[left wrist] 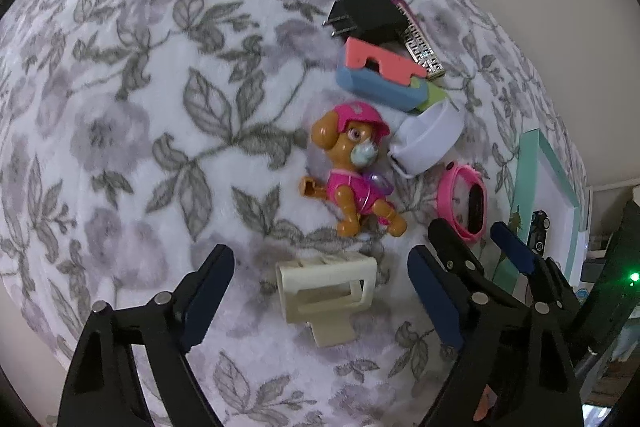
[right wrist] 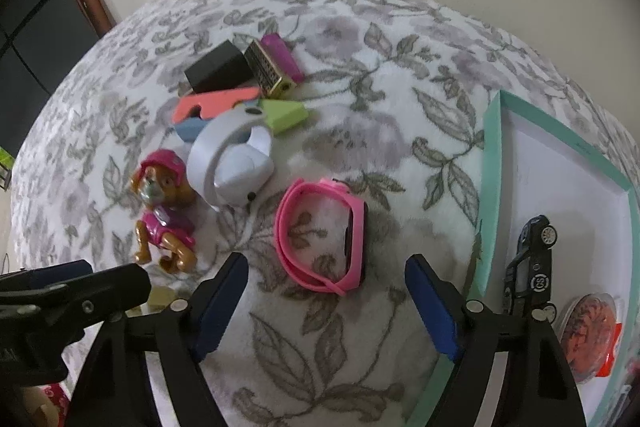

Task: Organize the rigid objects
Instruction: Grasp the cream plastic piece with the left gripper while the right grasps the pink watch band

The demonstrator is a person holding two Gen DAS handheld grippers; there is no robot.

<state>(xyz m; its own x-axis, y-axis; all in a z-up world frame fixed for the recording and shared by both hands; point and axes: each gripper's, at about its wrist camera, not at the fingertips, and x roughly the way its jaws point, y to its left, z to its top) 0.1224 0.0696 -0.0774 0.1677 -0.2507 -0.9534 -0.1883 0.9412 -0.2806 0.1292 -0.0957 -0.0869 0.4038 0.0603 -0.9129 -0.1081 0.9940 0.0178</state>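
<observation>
on the floral blanket (left wrist: pixel 120 87), the left gripper (left wrist: pixel 320 303) stands wide apart around a cream plastic clip (left wrist: pixel 326 293). the right gripper (right wrist: pixel 326 307), also wide, sits just before the pink watch (right wrist: pixel 322 233), beside the teal tray (right wrist: pixel 491 167) holding a toy car (right wrist: pixel 530 263).

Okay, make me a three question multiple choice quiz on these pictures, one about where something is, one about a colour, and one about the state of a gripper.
1. Where is the black toy car?
A. in the teal-rimmed tray
B. on the floral blanket
C. on the pink watch band

2. What colour is the toy pup's helmet?
A. blue
B. pink
C. green

3. How is the right gripper?
A. shut on the band
B. shut on nothing
C. open, holding nothing

Answers: 1 A, the car lies inside the tray's rim. 2 B, the helmet is bright pink. 3 C, its fingers stand wide apart, the band lying beyond them on the blanket.
</observation>
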